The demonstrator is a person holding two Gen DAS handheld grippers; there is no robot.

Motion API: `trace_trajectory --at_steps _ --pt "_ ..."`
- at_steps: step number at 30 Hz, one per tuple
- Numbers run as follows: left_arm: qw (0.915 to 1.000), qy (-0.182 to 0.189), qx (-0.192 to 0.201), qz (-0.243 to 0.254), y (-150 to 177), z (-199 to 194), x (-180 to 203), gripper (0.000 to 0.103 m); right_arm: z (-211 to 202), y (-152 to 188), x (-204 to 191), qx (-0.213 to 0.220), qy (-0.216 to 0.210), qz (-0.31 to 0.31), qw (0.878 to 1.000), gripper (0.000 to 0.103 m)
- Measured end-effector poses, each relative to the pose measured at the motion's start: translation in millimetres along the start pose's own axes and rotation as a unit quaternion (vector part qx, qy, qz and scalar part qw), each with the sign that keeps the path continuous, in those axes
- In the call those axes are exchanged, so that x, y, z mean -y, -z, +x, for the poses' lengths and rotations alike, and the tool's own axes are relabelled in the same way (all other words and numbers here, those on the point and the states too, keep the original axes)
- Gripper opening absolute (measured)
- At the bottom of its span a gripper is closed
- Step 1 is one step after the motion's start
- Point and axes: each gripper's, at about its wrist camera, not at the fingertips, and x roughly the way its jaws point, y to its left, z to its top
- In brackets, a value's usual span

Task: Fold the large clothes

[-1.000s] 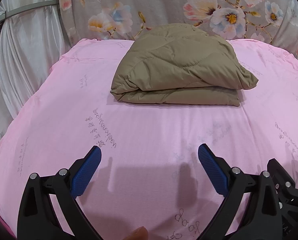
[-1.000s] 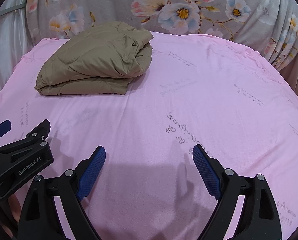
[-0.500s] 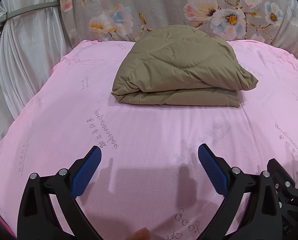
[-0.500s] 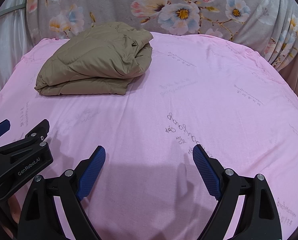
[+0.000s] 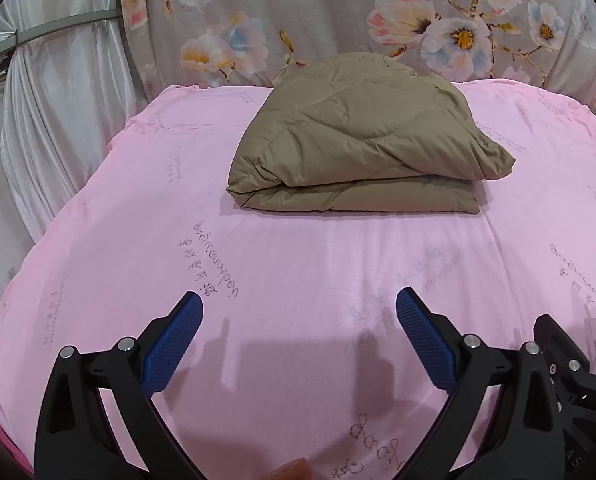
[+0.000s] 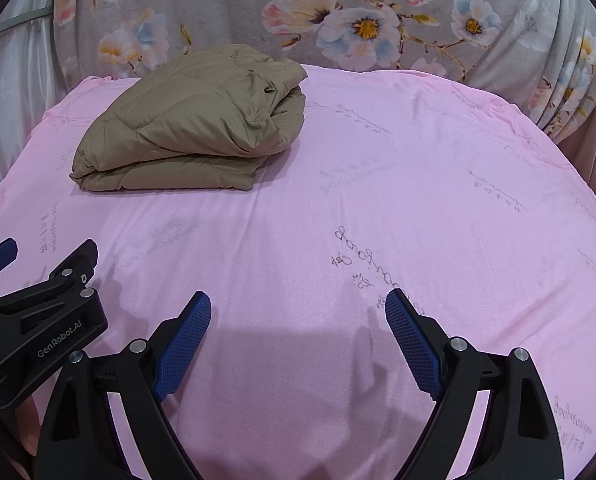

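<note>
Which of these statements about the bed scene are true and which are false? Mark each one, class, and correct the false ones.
1. The tan quilted garment lies folded in a bundle on the pink sheet. True.
2. The left gripper is clamped on a sleeve of the garment. False: its jaws stand open over bare sheet, apart from the garment.
3. The right gripper is open and holds nothing. True.
4. The cloth behind the bed is plain blue. False: the floral curtain is grey with pink and white flowers.
5. The sheet carries printed handwriting-style text. True.
</note>
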Motion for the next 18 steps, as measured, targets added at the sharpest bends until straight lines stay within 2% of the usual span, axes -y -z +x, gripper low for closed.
trace_trajectory --at_steps 18 --pt "1.0 0.003 0.002 -0.001 0.5 -2.5 1.0 0.095 -0.3 0.6 -1.5 0.0 0.001 0.001 1.0 0.087"
